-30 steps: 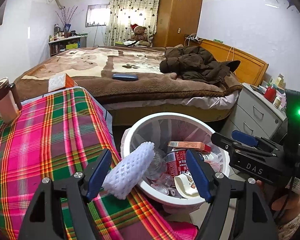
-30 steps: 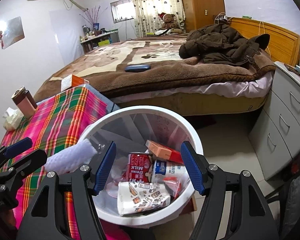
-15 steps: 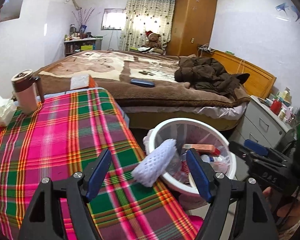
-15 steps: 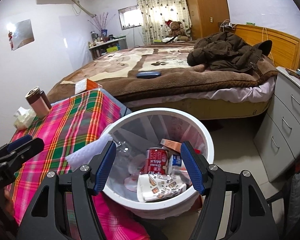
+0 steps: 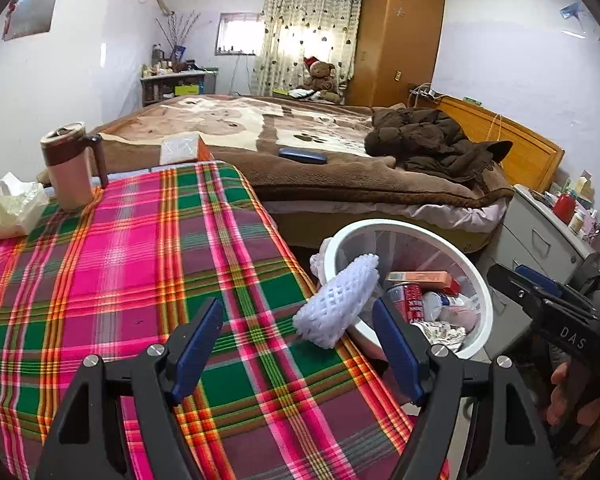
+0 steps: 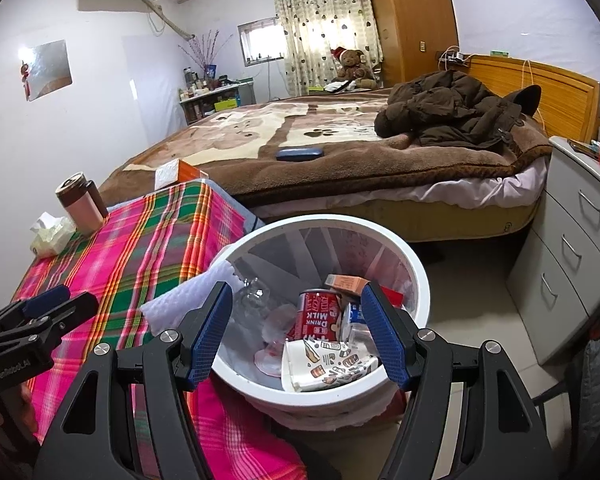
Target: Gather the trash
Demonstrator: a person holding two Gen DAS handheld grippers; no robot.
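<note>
The left hand-held gripper (image 5: pixel 298 346) is hovering over the plaid tabletop (image 5: pixel 140 280) with its blue pads standing apart and nothing between them. At about 1 o'clock from it, a white foam net sleeve (image 5: pixel 338 300) is lying tilted across the tabletop's edge, its upper end leaning on the rim of the white trash bin (image 5: pixel 478 292). The bin is sitting just beside the tabletop, toward 2 o'clock in the left wrist view, and is holding a red milk can (image 6: pixel 318 314), an orange box (image 6: pixel 346 282), a printed paper cup (image 6: pixel 328 362) and clear plastic scraps. The right hand-held gripper (image 6: pixel 296 336) is hanging above the bin's near rim, its pads also spread apart and gripping nothing. At 10 o'clock on the tabletop a lidded pink mug (image 5: pixel 70 168) is standing upright, with a crumpled tissue pack (image 5: pixel 14 208) just beside it. Beyond, a bed (image 5: pixel 300 152) is carrying a brown jacket (image 5: pixel 432 144)
</note>
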